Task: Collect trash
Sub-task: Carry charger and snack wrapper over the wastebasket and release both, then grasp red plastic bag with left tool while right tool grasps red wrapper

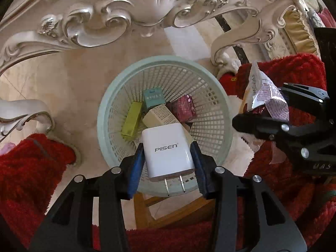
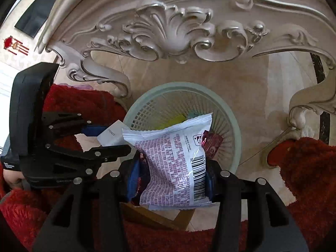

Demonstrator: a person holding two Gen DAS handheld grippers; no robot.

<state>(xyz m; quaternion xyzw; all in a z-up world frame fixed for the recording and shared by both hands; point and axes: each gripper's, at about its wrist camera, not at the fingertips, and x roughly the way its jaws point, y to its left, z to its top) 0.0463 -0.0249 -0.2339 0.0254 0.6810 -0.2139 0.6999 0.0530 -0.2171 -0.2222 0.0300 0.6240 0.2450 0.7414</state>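
Note:
My left gripper [image 1: 168, 153] is shut on a white PISEN charger [image 1: 167, 150], prongs toward the camera, held above the near rim of a pale green mesh basket [image 1: 109, 109]. The basket holds several small boxes, among them a yellow-green one [image 1: 132, 121], a teal one [image 1: 153, 99] and a dark pink one [image 1: 184, 109]. My right gripper [image 2: 170, 176] is shut on a white and purple snack packet [image 2: 174, 159], held above the same basket [image 2: 231, 121]. The right gripper also shows in the left wrist view [image 1: 266, 115], and the left gripper shows in the right wrist view [image 2: 105, 138].
The basket stands on a beige tiled floor [image 1: 69, 84] in front of an ornate carved cream table frame [image 1: 126, 16] with curved legs [image 2: 304, 109]. Red fluffy cloth [image 1: 31, 168] lies on both sides [image 2: 304, 168]. A wooden stool [image 1: 159, 208] sits below the grippers.

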